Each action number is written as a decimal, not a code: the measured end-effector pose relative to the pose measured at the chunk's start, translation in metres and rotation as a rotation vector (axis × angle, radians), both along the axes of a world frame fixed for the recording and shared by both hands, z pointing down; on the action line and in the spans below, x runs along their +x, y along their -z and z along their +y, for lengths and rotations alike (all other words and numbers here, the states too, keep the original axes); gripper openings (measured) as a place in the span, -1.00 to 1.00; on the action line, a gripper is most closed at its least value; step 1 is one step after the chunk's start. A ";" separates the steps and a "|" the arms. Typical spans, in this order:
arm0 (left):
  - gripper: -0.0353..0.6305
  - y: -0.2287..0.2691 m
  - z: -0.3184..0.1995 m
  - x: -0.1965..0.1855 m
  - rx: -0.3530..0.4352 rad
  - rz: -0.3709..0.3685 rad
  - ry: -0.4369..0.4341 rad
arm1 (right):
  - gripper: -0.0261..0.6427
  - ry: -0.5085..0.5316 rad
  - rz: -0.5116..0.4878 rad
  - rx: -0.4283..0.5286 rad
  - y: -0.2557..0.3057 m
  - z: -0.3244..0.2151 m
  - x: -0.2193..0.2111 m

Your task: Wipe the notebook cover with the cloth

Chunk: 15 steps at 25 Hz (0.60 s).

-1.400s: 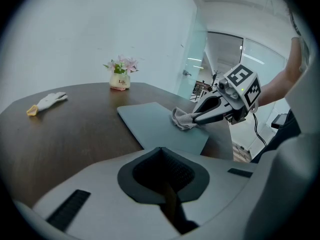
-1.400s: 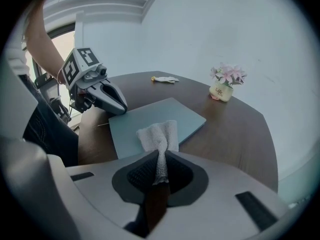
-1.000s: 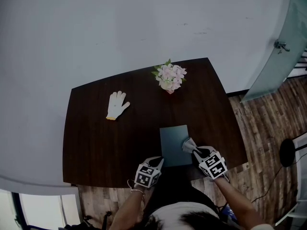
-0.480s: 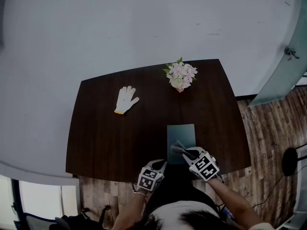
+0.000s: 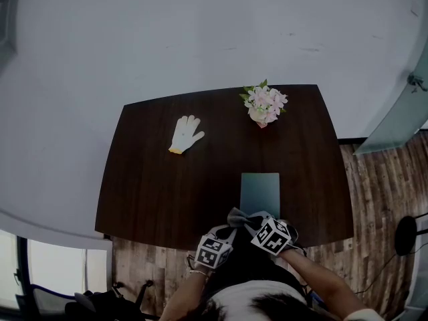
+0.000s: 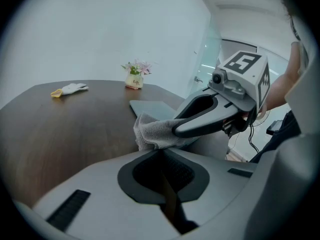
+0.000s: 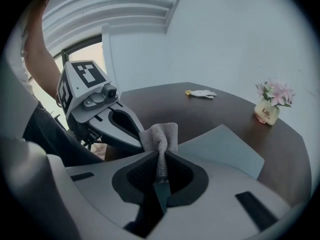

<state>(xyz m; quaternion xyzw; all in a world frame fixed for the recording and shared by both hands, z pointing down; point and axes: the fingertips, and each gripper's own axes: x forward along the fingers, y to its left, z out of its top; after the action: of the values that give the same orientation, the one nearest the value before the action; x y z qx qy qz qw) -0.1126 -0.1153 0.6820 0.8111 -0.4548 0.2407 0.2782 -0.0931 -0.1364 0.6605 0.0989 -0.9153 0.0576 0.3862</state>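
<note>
Right claw (image 7: 159, 181) clamps the cloth (image 7: 161, 134); left claw (image 6: 162, 159) closed, empty. Notebook (image 5: 260, 191) on the counter (image 5: 154, 186) just ahead, lengthwise away from the person, nearer the right.

Grey cloth (image 7: 161, 134), teal notebook (image 5: 260, 191), dark-brown table (image 5: 167, 192)

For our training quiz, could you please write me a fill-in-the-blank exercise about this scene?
The right tongs are shut on the ____.
The notebook lies flat on the dark ____.
Left of the flowers lies a white ____.
Missing words: cloth; table; glove.
</note>
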 end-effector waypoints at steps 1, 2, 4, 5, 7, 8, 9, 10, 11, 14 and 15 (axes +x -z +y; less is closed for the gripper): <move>-0.84 -0.001 0.001 -0.001 -0.001 0.002 0.007 | -0.80 0.016 0.013 0.000 -0.003 0.003 -0.002; -0.84 -0.001 0.003 -0.003 -0.003 0.003 0.013 | -0.80 0.030 0.026 0.002 -0.005 0.005 -0.003; -0.84 -0.002 0.005 -0.005 -0.007 0.004 0.023 | -0.80 0.048 0.048 0.008 -0.009 0.008 -0.004; -0.84 -0.002 0.005 -0.005 -0.010 0.005 0.025 | -0.80 0.055 0.057 0.011 -0.010 0.008 -0.004; -0.84 -0.002 0.005 -0.003 -0.021 0.009 0.022 | -0.80 0.065 0.074 0.014 -0.013 0.008 0.000; -0.84 -0.003 0.005 -0.003 -0.029 0.014 0.018 | -0.80 0.066 0.081 0.015 -0.014 0.008 0.002; -0.84 -0.003 0.005 -0.002 -0.039 0.021 0.016 | -0.80 0.066 0.086 0.015 -0.015 0.008 0.004; -0.84 -0.002 0.006 -0.002 -0.047 0.030 0.016 | -0.80 0.064 0.088 0.014 -0.015 0.008 0.006; -0.84 -0.001 0.006 -0.002 -0.051 0.038 0.018 | -0.80 0.060 0.089 0.013 -0.016 0.008 0.008; -0.84 0.001 0.006 -0.002 -0.054 0.048 0.027 | -0.80 0.045 0.091 0.013 -0.016 0.007 0.016; -0.84 0.002 0.006 -0.002 -0.055 0.048 0.028 | -0.80 0.037 0.091 0.014 -0.016 0.006 0.019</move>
<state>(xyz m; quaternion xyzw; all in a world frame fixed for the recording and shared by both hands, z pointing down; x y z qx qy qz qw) -0.1142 -0.1096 0.6798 0.8024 -0.4523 0.2294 0.3144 -0.0741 -0.1300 0.6767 0.0872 -0.8987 0.0397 0.4280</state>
